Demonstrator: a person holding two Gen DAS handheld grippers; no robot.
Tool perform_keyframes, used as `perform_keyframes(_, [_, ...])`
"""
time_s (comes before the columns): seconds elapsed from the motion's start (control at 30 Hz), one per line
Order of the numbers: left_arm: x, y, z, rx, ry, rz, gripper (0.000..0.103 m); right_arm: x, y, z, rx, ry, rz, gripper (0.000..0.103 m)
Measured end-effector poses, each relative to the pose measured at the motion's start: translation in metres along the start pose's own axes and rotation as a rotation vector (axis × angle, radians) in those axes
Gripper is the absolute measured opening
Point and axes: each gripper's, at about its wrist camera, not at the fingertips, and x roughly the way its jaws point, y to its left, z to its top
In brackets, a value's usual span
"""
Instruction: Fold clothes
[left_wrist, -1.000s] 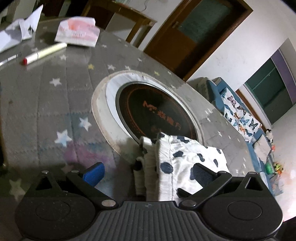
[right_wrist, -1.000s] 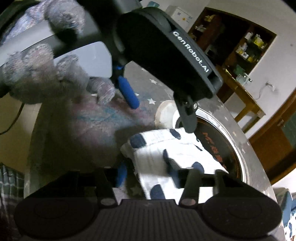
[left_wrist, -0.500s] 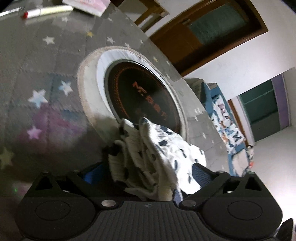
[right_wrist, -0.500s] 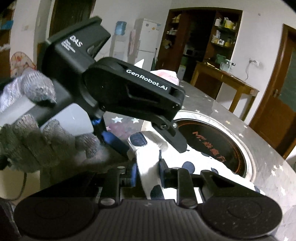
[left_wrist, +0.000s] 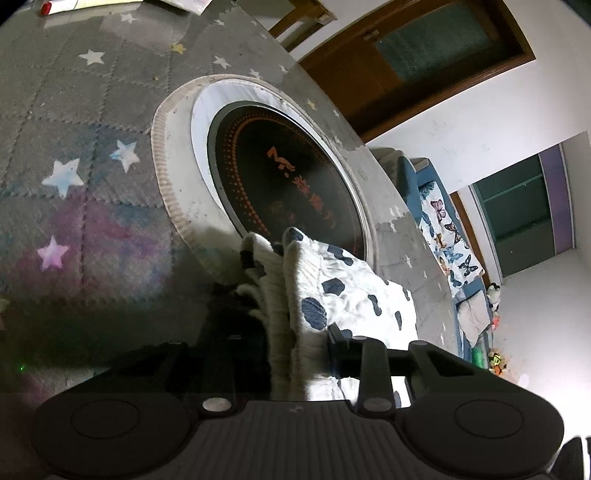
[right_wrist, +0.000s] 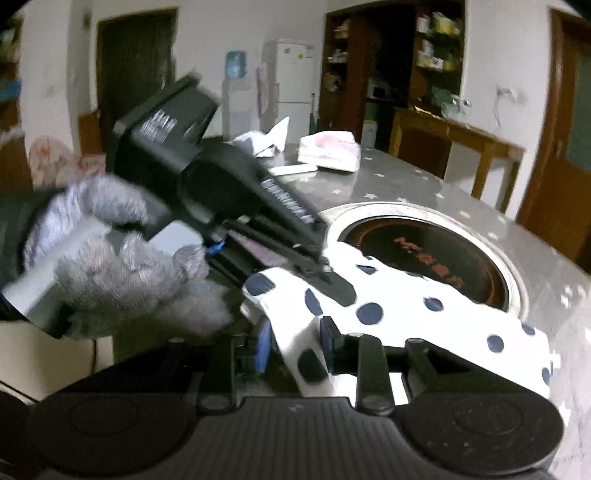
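Note:
A white garment with dark blue spots (left_wrist: 343, 295) lies bunched on the round table, partly over the black hotplate (left_wrist: 280, 173). My left gripper (left_wrist: 295, 354) is shut on its ribbed white edge. In the right wrist view the garment (right_wrist: 399, 310) stretches to the right over the hotplate (right_wrist: 424, 258). My right gripper (right_wrist: 295, 343) is shut on a spotted fold of it. The left gripper's black body (right_wrist: 229, 195), held by a grey-gloved hand (right_wrist: 110, 258), sits just left of and above my right gripper.
The table has a grey star-print cover (left_wrist: 66, 147). A marker (right_wrist: 291, 170), crumpled paper (right_wrist: 266, 140) and a pink-white packet (right_wrist: 328, 151) lie at its far side. A wooden side table (right_wrist: 458, 144) and doors stand beyond.
My left gripper has closed on the garment's ribbed edge; it was open around it before. Both grippers have lifted and tilted, and the garment has been pulled up off the table.

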Motion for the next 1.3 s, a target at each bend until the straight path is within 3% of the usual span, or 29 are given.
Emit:
perform_keyframes(0.2, [0.0,0.0,0.0,0.008,-0.002,-0.001,0.034,-0.009,-0.041,0.003,0.17,-0.013,0.0,0.03])
perform_keyframes(0.4, [0.0,-0.003,0.0,0.034,-0.003,0.015,0.034,0.013,-0.093,-0.008,0.293,0.04,-0.154,0.03])
perform_keyframes(0.53, [0.001,-0.008,0.001,0.071,-0.007,0.035,0.034,0.0,-0.117,-0.026,0.357,0.034,-0.27,0.03])
perform_keyframes(0.57, [0.001,-0.01,0.001,0.082,-0.008,0.04,0.034,-0.004,-0.123,-0.03,0.37,0.028,-0.297,0.032])
perform_keyframes(0.63, [0.002,-0.013,0.001,0.105,-0.011,0.052,0.034,-0.013,-0.132,-0.038,0.394,0.019,-0.352,0.048])
perform_keyframes(0.7, [0.003,-0.016,0.001,0.121,-0.012,0.062,0.034,-0.016,-0.138,-0.046,0.444,0.012,-0.338,0.049])
perform_keyframes(0.83, [0.004,-0.021,0.002,0.152,-0.012,0.08,0.034,-0.017,-0.143,-0.058,0.529,-0.003,-0.279,0.04])
perform_keyframes(0.97, [0.005,-0.028,0.002,0.187,-0.01,0.094,0.034,-0.018,-0.14,-0.065,0.571,-0.033,-0.261,0.016])
perform_keyframes(1.03, [0.005,-0.033,0.002,0.205,-0.008,0.096,0.034,-0.02,-0.139,-0.068,0.591,-0.053,-0.257,0.01])
perform_keyframes(1.3, [0.024,-0.077,-0.004,0.31,0.04,0.043,0.033,-0.078,-0.135,-0.078,0.602,-0.157,-0.361,0.005])
